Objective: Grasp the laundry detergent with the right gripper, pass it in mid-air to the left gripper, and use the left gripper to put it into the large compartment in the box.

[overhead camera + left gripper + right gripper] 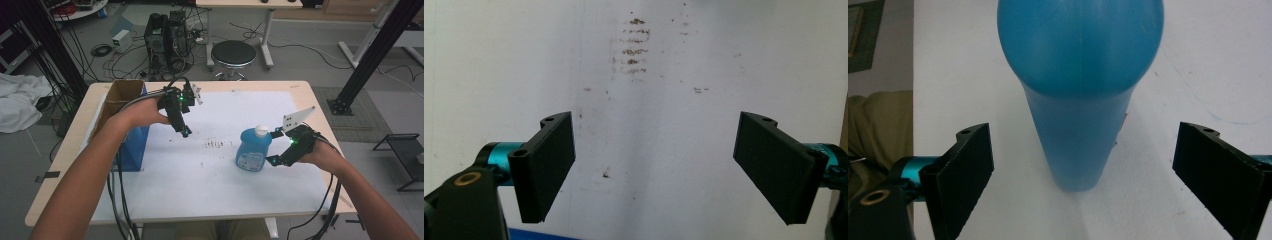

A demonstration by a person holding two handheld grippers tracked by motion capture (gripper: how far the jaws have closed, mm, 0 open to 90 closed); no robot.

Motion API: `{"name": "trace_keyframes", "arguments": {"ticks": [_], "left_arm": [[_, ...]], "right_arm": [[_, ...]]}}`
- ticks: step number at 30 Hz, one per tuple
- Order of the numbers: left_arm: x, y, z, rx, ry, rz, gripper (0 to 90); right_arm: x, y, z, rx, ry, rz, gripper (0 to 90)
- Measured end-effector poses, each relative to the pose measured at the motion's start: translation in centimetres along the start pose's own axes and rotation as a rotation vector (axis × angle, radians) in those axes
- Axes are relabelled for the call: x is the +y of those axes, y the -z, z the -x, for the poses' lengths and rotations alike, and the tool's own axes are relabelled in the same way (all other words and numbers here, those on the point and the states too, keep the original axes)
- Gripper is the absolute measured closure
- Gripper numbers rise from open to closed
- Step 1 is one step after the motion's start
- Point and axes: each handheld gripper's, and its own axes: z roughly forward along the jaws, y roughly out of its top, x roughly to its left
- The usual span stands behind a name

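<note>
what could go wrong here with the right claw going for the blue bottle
1. The right claw is open with the blue bottle between its jaws but off centre, nearer one jaw, so that jaw may touch first and push the standing bottle over.
2. The bottle's sides look smooth and rounded, so it might slip from a shallow grip.
3. The open left claw hangs over the white sheet, too far off to steady it.

A bottle (254, 149) stands upright on the right half of the table (300, 95), on the sheet (210, 175) that covers most of the top. Just to its right is the right gripper (274, 148) — its jaws on either side of the bottle, not touching. A patch of crumbs (215, 144) lies left of the bottle, mid-table. Above the sheet's left part hangs the left gripper (185, 131); left of it, a cardboard box (120, 97) sits at the table's left edge. Behind the table — a stool (233, 54).
</note>
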Motion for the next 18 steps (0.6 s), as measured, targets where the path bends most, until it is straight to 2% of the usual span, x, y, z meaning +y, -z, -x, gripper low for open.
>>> {"name": "trace_keyframes", "arguments": {"ticks": [2, 4, 10, 11, 14, 18], "left_arm": [[-0.1, 0.0, 0.0, 0.004, -0.004, -0.001, 16.9], [-0.1, 0.0, 0.0, 0.001, -0.001, -0.005, 16.9], [-0.2, 0.0, -0.1, 0.002, -0.002, -0.003, 16.9], [-0.2, 0.0, -0.1, 0.0, -0.002, -0.002, 16.9], [-0.2, -0.1, -0.1, 0.0, 0.001, -0.001, 16.9], [-0.2, -0.1, -0.1, 0.0, 0.001, -0.002, 16.9]], "right_arm": [[0.0, -0.3, 0.1, 0.005, 0.018, 0.02, 8.5], [0.0, -0.5, 0.0, 0.004, -0.004, 0.021, 8.5], [0.0, -1.1, 0.2, 0.013, 0.029, 0.072, 8.5], [0.0, -1.2, 0.2, 0.012, 0.028, 0.078, 8.5], [-0.1, -1.4, 0.0, 0.012, -0.013, 0.071, 8.5], [-0.2, -2.1, 0.1, 0.02, 0.003, 0.096, 8.5]]}}
